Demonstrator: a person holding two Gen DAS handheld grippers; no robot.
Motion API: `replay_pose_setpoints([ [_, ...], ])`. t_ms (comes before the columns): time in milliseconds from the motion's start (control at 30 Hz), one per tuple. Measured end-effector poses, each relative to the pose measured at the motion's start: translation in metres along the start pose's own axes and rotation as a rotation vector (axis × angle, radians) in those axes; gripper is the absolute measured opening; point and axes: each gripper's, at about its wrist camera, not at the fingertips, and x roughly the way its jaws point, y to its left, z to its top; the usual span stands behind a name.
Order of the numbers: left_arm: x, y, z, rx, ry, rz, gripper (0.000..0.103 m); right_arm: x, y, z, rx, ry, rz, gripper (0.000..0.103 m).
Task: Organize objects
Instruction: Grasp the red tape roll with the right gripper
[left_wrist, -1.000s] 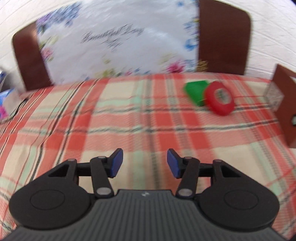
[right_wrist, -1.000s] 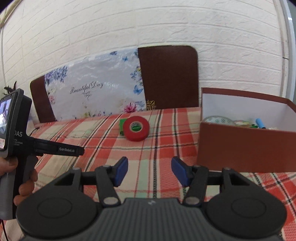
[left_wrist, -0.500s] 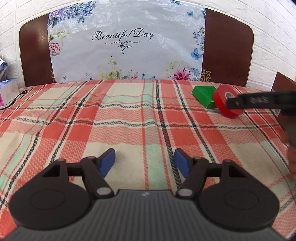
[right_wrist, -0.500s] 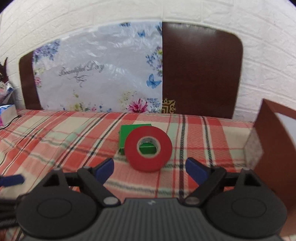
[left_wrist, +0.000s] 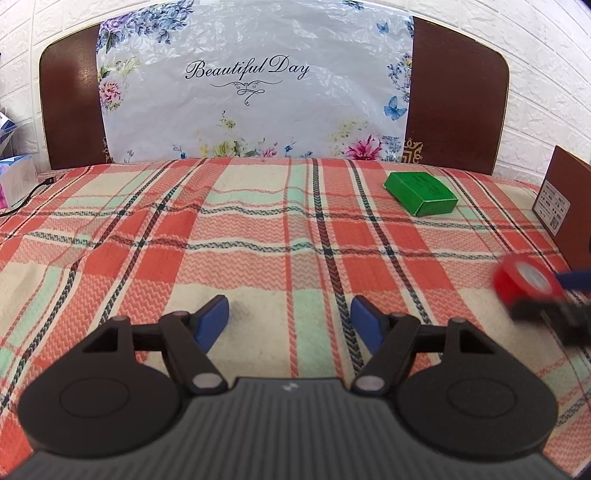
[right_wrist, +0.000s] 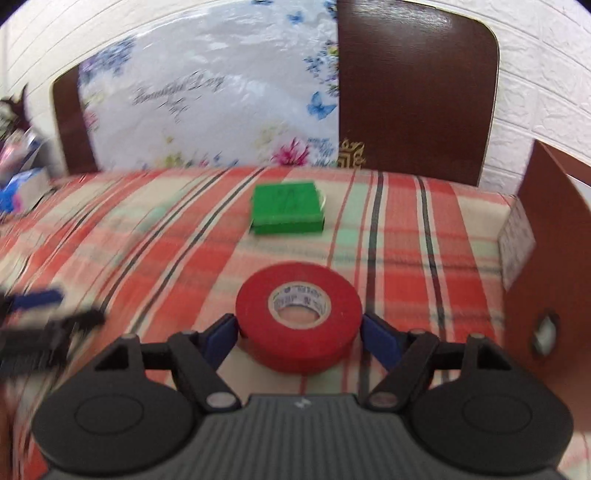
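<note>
A red tape roll (right_wrist: 299, 325) lies flat between the blue pads of my right gripper (right_wrist: 299, 332), which is shut on it from both sides. The roll also shows blurred in the left wrist view (left_wrist: 526, 282) at the far right, with a right fingertip (left_wrist: 572, 278) beside it. A green box (right_wrist: 286, 208) lies on the plaid cloth behind the roll; it also shows in the left wrist view (left_wrist: 421, 194). My left gripper (left_wrist: 290, 323) is open and empty, low over the cloth, left of the roll.
A brown cardboard box (right_wrist: 546, 251) stands at the right edge; it shows in the left wrist view too (left_wrist: 569, 206). A headboard with a floral sheet (left_wrist: 255, 81) rises behind the bed. A tissue pack (left_wrist: 14, 177) sits far left.
My right gripper has come forward and closed around the red tape roll, which has come away from the green box toward me. My left gripper has stayed open.
</note>
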Motion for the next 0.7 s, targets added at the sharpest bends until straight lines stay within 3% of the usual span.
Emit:
replay_pose_setpoints([
  [167, 0.000, -0.001, 0.001, 0.013, 0.009, -0.002, 0.075, -0.065, 0.001, -0.054, -0.054, 0.022, -0.015, 0.075],
  [267, -0.004, -0.011, 0.008, 0.044, 0.053, 0.018, 0.073, -0.093, 0.000, -0.080, -0.060, 0.006, -0.052, 0.077],
  [367, -0.025, -0.035, 0.016, -0.003, 0.119, -0.161, 0.069, -0.104, 0.001, -0.092, -0.085, -0.028, -0.089, 0.081],
  [533, -0.054, -0.105, 0.018, 0.109, 0.261, -0.394, 0.069, -0.104, 0.000, -0.090, -0.083, -0.056, -0.087, 0.081],
  [700, -0.044, -0.135, 0.010, 0.143, 0.366, -0.415, 0.069, -0.097, 0.003, -0.091, -0.127, -0.068, -0.077, 0.081],
])
